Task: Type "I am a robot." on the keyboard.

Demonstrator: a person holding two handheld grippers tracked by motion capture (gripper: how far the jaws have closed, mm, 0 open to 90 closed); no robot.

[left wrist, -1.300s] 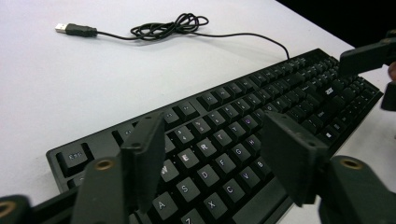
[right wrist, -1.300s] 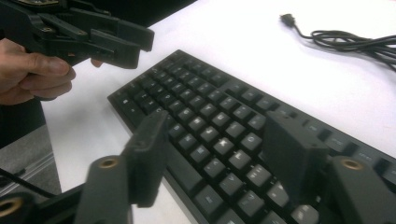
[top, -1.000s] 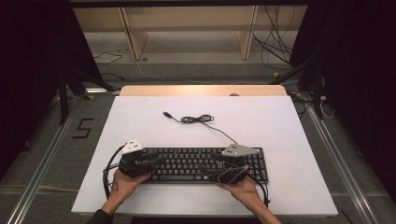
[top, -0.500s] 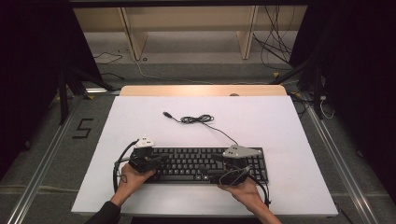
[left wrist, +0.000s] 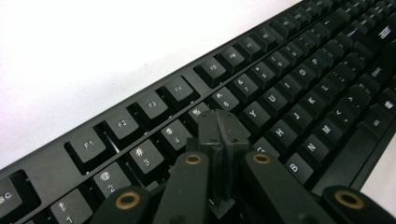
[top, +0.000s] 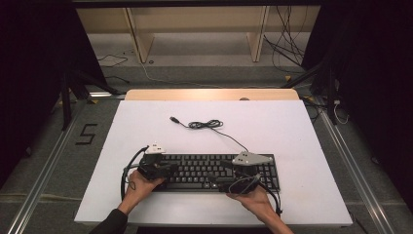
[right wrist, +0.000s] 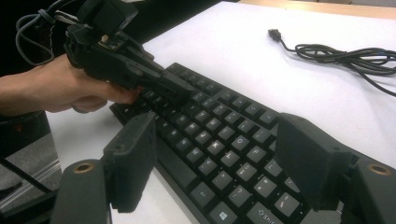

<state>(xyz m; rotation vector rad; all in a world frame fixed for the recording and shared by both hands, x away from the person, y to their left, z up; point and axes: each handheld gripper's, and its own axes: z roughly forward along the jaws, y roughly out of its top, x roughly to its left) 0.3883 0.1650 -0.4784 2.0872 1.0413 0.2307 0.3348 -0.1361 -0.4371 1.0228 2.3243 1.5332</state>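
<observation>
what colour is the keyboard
Black, with white lettering on the keys. The keyboard shows best in the left gripper view.

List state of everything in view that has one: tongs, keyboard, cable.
Left tongs: shut, nothing between the jaws, tip over the keys near the number row.
Right tongs: open, jaws either side of the keyboard's lower rows, not pressing.
Keyboard: flat on the table, keys up.
Cable: loosely bunched behind the keyboard, plug lying free, not plugged in.
</observation>
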